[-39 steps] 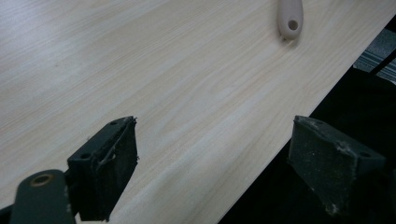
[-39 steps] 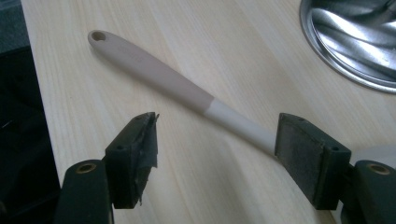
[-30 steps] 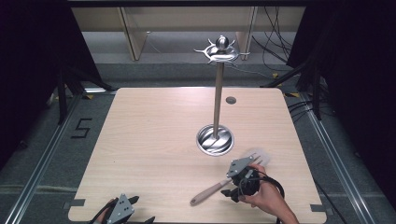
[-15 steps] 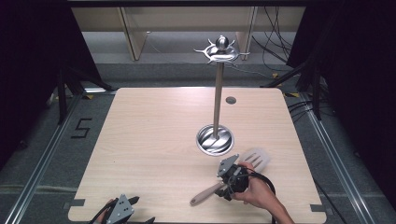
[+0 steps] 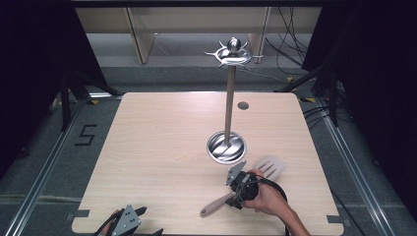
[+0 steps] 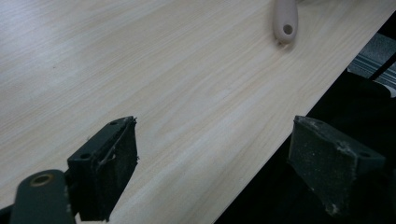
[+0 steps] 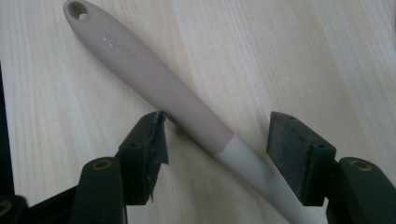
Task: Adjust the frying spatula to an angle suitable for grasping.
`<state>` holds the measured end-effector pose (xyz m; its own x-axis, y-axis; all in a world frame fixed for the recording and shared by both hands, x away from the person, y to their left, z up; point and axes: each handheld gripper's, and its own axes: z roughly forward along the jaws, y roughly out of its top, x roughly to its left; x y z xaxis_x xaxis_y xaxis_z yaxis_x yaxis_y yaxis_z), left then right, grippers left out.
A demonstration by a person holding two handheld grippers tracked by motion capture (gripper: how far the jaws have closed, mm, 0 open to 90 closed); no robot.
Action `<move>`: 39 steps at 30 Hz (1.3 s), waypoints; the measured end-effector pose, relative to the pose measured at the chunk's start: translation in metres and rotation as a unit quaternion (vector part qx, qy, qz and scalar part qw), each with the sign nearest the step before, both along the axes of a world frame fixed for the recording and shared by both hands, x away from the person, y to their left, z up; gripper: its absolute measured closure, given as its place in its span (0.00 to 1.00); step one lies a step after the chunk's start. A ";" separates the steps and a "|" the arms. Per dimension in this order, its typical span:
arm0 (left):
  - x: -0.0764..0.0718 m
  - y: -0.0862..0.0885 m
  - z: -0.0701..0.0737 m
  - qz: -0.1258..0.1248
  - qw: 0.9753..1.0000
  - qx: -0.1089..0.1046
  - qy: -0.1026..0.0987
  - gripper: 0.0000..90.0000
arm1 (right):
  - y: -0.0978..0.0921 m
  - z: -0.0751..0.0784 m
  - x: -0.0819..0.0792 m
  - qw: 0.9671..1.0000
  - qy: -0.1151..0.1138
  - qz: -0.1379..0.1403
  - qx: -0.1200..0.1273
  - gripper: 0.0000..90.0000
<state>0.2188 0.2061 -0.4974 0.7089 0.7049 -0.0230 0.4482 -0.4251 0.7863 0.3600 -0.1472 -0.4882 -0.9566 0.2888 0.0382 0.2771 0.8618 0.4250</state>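
Pale wooden table (image 5: 162,147), metal stand (image 5: 227,146) near its middle. Just beside the stand's base lies the spatula (image 5: 246,187), handle embossed "SUPOR", slotted head toward the stand, handle end toward the near edge. Right gripper (image 7: 217,144) straddles the handle, jaws apart. Left gripper (image 6: 224,163) gapes at the near edge.

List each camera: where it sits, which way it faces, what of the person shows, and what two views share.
High view: above the person's side, looking forward and down on the table and utensil stand; right hand and both grippers show.
Left gripper view: on the left gripper, facing the table's edge; open jaws.
Right gripper view: on the right gripper, facing down; open jaws straddle the spatula.
All three share the spatula.
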 end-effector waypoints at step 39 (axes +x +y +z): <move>0.002 0.002 0.001 -0.023 1.000 0.011 -0.002 0.16 | 0.011 0.014 0.008 0.988 0.024 0.015 -0.152 0.82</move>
